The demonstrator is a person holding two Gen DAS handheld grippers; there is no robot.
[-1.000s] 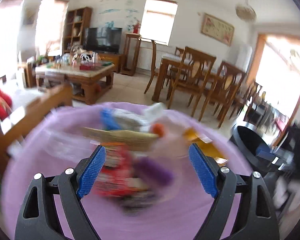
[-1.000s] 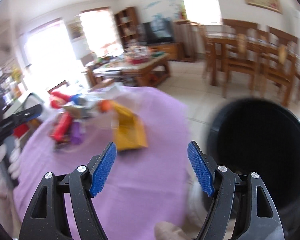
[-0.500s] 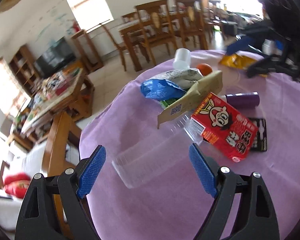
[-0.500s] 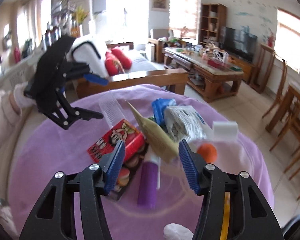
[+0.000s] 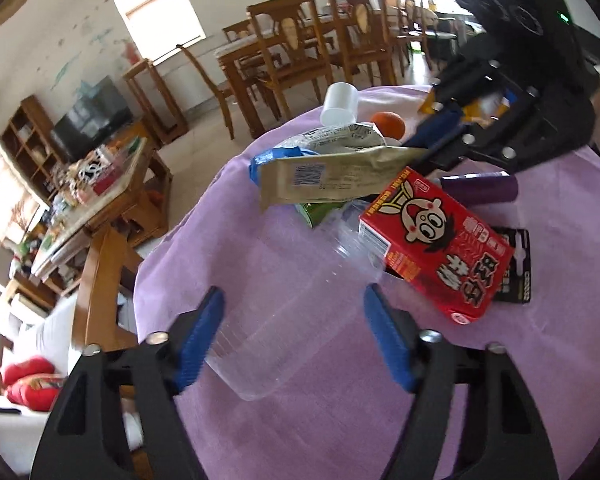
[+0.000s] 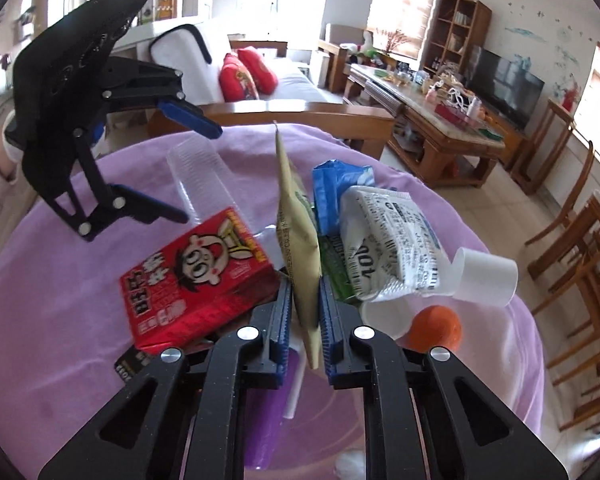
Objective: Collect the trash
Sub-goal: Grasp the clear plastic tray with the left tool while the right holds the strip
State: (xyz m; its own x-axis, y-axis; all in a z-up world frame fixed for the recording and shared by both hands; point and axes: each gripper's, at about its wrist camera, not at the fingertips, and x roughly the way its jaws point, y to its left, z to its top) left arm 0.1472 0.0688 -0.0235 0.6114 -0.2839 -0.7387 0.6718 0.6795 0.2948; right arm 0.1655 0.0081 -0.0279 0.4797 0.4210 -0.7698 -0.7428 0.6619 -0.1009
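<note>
Trash lies piled on a purple-clothed round table. My left gripper is open, its fingers on either side of a clear plastic cup lying on its side. My right gripper is shut on a tan paper pouch, also seen in the left wrist view. A red cartoon carton lies beside the cup, with a purple tube, a white crumpled packet, a blue wrapper, a white cup and an orange ball around it.
A black card lies under the carton. Wooden dining chairs and a table stand beyond the far edge. A wooden coffee table, a sofa with red cushions and a TV fill the room.
My left gripper moved in around the clear cup. My right gripper closed on the tan pouch and came closer to the pile.
</note>
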